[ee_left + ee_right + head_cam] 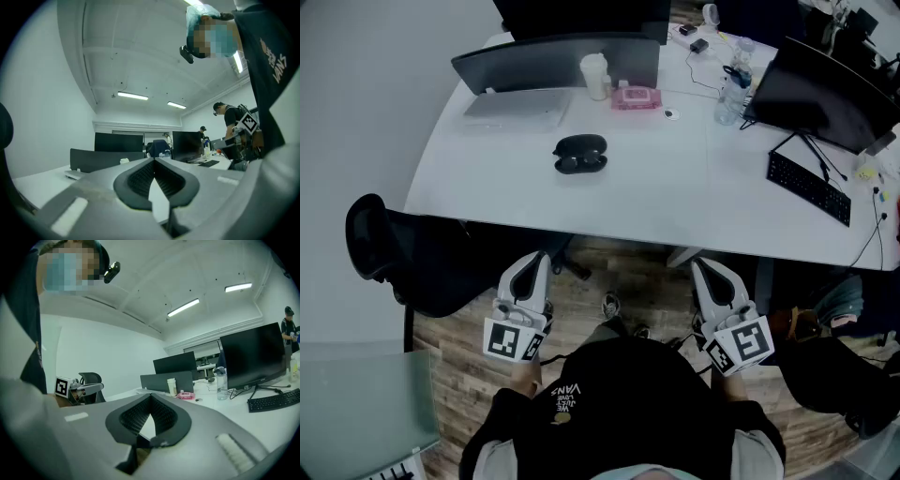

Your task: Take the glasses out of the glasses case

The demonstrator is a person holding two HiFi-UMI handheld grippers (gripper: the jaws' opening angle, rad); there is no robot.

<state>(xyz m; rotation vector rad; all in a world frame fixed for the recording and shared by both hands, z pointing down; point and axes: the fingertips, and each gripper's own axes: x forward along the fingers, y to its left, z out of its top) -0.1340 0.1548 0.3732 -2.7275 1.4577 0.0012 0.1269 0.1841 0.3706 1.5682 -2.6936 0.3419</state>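
Observation:
A black glasses case (579, 155) lies on the white desk (675, 197), left of its middle; I cannot tell whether glasses are inside. Both grippers are held close to the person's body, short of the desk's near edge and above the wooden floor, well away from the case. The left gripper (534, 257) points level toward the desk, and in its own view the left gripper (153, 161) has its tips together with nothing between them. The right gripper (705, 266) stands the same way, and the right gripper (150, 397) shows its tips meeting, empty.
On the desk's far side stand a dark screen (553, 56), a white cup (595, 75), a pink box (636, 97) and a water bottle (731, 94). A monitor (825, 89) and keyboard (808, 187) sit at right. A black chair (370, 234) is at left.

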